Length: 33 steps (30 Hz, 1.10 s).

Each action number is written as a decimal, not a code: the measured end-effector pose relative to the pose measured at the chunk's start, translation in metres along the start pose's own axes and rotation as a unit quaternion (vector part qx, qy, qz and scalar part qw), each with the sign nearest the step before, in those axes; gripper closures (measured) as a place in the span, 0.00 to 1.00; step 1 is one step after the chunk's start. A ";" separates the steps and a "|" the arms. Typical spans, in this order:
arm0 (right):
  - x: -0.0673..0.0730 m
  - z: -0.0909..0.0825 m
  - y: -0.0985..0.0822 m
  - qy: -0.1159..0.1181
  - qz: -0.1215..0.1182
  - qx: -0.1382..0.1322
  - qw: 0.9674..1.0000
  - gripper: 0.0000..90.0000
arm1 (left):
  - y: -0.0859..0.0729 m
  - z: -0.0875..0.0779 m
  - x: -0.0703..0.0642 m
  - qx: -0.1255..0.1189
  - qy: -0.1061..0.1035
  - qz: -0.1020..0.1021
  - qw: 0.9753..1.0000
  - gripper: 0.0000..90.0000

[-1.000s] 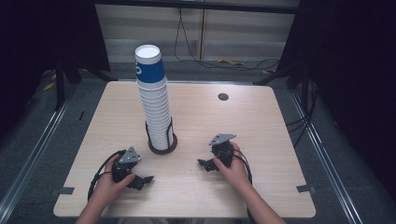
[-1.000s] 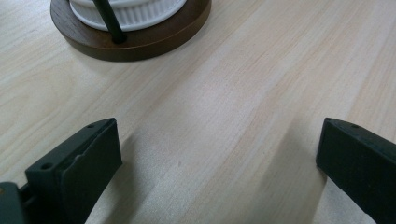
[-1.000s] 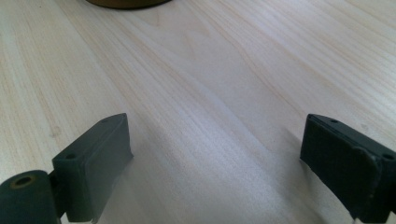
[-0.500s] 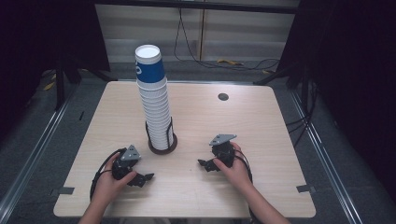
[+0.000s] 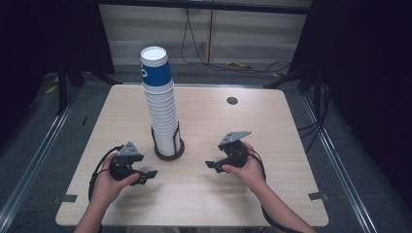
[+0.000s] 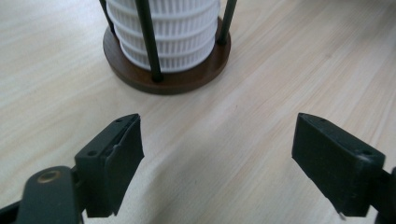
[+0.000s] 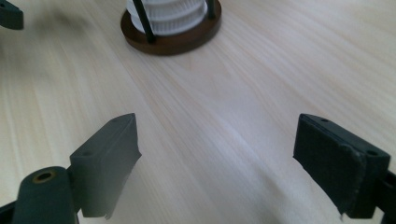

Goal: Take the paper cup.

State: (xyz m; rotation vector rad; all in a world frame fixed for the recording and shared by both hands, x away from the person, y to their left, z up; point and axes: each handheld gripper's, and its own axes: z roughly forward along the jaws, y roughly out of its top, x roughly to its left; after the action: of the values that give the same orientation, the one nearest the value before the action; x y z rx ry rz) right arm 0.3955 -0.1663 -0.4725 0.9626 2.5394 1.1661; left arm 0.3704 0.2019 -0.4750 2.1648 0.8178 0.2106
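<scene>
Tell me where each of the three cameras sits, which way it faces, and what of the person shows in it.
High view: above the person's side, looking forward and down on the table; both forearms enter from the bottom, holding the left gripper and right gripper.
Left gripper view: rides on the left gripper, looking along its open jaws at the cup stack in its holder.
Right gripper view: rides on the right gripper, jaws open, facing the same holder.
Shared: all three show the cup stack and holder.
</scene>
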 end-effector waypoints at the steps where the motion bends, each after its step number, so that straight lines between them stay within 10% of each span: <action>1: 0.002 -0.004 0.008 0.001 -0.002 -0.007 1.000 0.15 | 0.004 -0.002 -0.001 -0.002 -0.006 -0.003 1.000 0.18; 7: 0.008 -0.013 0.039 0.037 0.001 -0.014 0.999 0.17 | 0.019 -0.007 0.001 -0.016 -0.012 -0.003 1.000 0.18; 33: 0.026 -0.045 0.154 0.066 -0.033 -0.062 0.995 0.17 | 0.090 -0.060 0.021 -0.034 -0.006 0.018 0.999 0.18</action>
State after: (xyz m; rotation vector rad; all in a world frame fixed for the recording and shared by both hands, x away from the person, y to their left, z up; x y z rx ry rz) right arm 0.4310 -0.1031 -0.3265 0.7905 2.5420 1.3910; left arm 0.4060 0.2098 -0.3711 2.1153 0.7542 0.2403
